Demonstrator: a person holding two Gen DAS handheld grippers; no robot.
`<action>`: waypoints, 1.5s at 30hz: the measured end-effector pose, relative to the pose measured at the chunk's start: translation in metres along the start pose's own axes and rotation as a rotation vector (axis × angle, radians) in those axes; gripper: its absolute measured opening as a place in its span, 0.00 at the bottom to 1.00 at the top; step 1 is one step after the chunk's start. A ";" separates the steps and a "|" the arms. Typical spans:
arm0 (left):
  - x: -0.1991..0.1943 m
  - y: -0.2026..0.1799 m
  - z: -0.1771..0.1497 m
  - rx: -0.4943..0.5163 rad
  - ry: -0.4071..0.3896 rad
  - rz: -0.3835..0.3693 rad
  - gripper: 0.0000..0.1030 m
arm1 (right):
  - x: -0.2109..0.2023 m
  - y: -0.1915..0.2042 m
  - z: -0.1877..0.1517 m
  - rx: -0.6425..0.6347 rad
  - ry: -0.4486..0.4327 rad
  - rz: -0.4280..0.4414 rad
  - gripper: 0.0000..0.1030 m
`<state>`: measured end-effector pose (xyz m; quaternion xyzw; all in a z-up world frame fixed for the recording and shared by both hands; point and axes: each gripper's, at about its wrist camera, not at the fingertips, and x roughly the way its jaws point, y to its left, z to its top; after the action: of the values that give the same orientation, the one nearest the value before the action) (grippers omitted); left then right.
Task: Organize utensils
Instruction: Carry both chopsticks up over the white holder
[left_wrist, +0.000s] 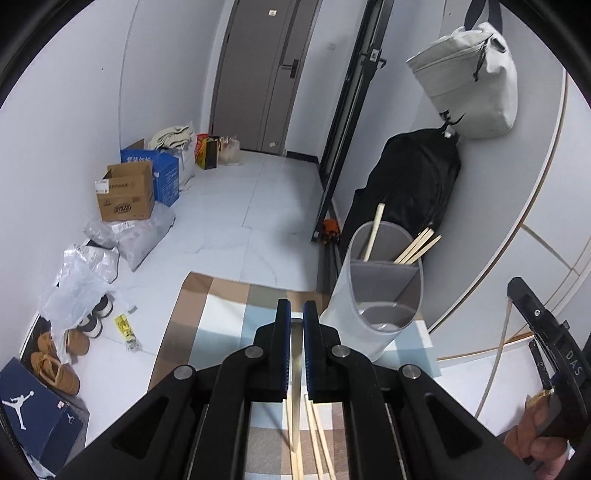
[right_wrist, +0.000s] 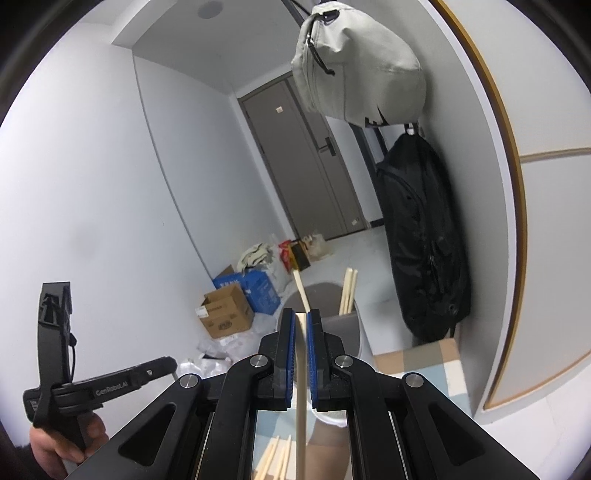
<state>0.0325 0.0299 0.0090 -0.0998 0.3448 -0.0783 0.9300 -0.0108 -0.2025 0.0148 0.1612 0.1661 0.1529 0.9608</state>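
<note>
**Left wrist view only**
- Utensil holder (left_wrist: 373, 295), 3 o'clock of the left tongs (left_wrist: 294, 314): pale grey outside, darker grey inside, oval mouth, seen from above with its dividers plain.
  - Rear compartment: single chopstick (left_wrist: 373, 232) leaning to 11 o'clock; chopstick bundle (left_wrist: 417, 245) fanned to 2 o'clock.
  - Two nearer compartments: nothing seen inside.
- Standing on a checked mat (left_wrist: 225, 314) in brown, white and pale blue, on the surface.
- Floor at 9 o'clock: cardboard box (left_wrist: 125, 194), blue carton (left_wrist: 166, 173), plastic bags (left_wrist: 81, 277), tan shoes (left_wrist: 55, 365), blue shoebox (left_wrist: 33, 406).
- Right hand (left_wrist: 535, 443) at 4 o'clock.

**Right wrist view only**
- Ceiling and upper wall.
- Utensil holder (right_wrist: 347, 328) mostly hidden behind the right tongs (right_wrist: 301, 321); stick tops showing at 12 and 1 o'clock.
- Left hand (right_wrist: 62, 446) at 8 o'clock.

**Both views**
- Grey door, pale canvas bag (left_wrist: 469, 81), black backpack (left_wrist: 413, 177).
- Loose chopsticks (left_wrist: 314, 443) on the mat below the tongs, at 6 o'clock.

**Tongs**
- Left tongs: blue pads drawn together on a thin pale stick, the left-held chopstick (left_wrist: 295, 435), running to 6 o'clock.
- Right tongs: likewise pinched tight on the right-held chopstick (right_wrist: 301, 387), pale wood, its upper tip level with the pad ends.
</note>
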 end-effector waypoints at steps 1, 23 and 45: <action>-0.001 -0.001 0.002 0.001 -0.005 -0.006 0.02 | 0.000 0.001 0.003 -0.001 -0.005 -0.001 0.05; -0.016 -0.044 0.125 0.046 -0.146 -0.144 0.02 | 0.065 0.002 0.140 0.011 -0.191 -0.024 0.05; 0.052 -0.045 0.149 0.088 -0.118 -0.160 0.02 | 0.160 0.006 0.136 -0.071 -0.231 -0.052 0.06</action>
<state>0.1665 -0.0056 0.0979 -0.0903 0.2765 -0.1615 0.9430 0.1816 -0.1769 0.0947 0.1395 0.0528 0.1139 0.9822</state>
